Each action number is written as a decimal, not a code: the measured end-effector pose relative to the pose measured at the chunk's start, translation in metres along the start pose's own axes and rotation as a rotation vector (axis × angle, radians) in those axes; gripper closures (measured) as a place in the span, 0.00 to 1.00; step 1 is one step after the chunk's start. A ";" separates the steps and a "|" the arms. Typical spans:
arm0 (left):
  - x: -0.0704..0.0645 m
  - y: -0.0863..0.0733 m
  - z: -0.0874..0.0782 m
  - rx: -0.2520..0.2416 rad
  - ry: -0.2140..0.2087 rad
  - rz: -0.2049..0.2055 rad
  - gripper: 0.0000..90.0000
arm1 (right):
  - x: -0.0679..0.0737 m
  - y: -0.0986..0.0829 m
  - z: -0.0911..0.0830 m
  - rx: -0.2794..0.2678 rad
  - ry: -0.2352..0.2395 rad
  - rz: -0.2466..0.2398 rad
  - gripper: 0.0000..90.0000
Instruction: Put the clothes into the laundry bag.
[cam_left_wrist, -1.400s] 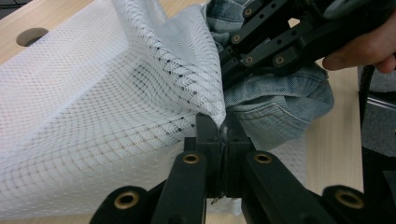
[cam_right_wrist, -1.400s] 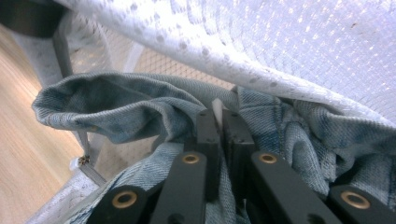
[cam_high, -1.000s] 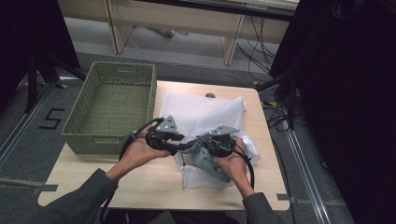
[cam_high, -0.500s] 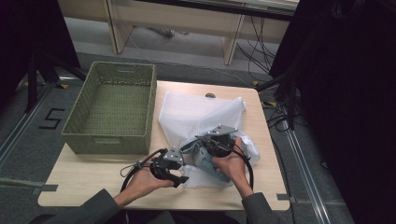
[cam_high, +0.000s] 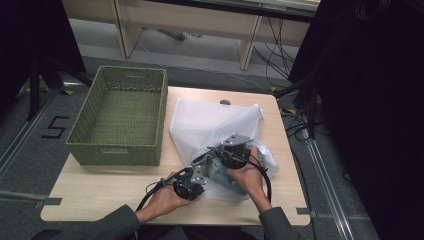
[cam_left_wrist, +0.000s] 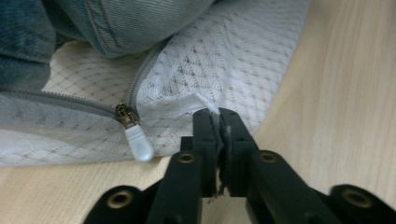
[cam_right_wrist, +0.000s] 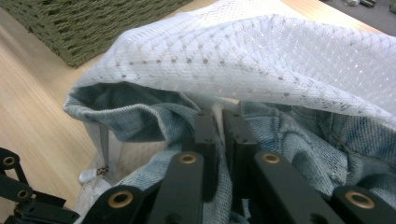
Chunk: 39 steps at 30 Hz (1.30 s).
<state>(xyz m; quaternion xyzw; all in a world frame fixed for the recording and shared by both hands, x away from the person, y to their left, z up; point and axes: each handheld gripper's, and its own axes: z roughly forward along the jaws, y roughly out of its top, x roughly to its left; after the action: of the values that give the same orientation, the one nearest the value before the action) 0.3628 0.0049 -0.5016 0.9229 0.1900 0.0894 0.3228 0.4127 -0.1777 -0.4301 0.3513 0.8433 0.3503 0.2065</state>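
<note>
We list one green woven basket (cam_high: 120, 116), empty, standing on the left part of the wooden table (cam_high: 100, 192). Beyond the table we note a pale wooden bench (cam_high: 190, 20), cables (cam_high: 300, 127) on the grey floor (cam_high: 30, 150), and a painted mark "5" (cam_high: 54, 127).

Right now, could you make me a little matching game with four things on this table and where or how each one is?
Things:
1. basket
2. jeans
3. zipper pull
4. left tongs

States:
a. shut on the mesh bag's edge
b. white, lying on the mesh
c. green, at the table's left
d. partly inside the mesh bag

Pairs: 1-c, 2-d, 3-b, 4-a
</note>
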 end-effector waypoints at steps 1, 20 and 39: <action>0.001 -0.001 -0.003 0.024 -0.003 0.037 0.97 | -0.001 0.000 0.000 -0.008 -0.003 -0.028 0.96; 0.000 -0.029 -0.029 0.066 -0.035 0.042 0.97 | -0.007 0.021 0.035 0.007 -0.153 -0.025 0.97; 0.005 -0.032 -0.031 0.067 -0.056 0.007 0.96 | 0.020 0.009 -0.033 -0.016 0.151 0.025 0.51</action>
<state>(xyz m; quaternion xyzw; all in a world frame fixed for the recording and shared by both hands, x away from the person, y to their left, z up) 0.3491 0.0476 -0.4976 0.9359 0.1805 0.0582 0.2967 0.3839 -0.1729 -0.4039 0.3328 0.8492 0.3849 0.1409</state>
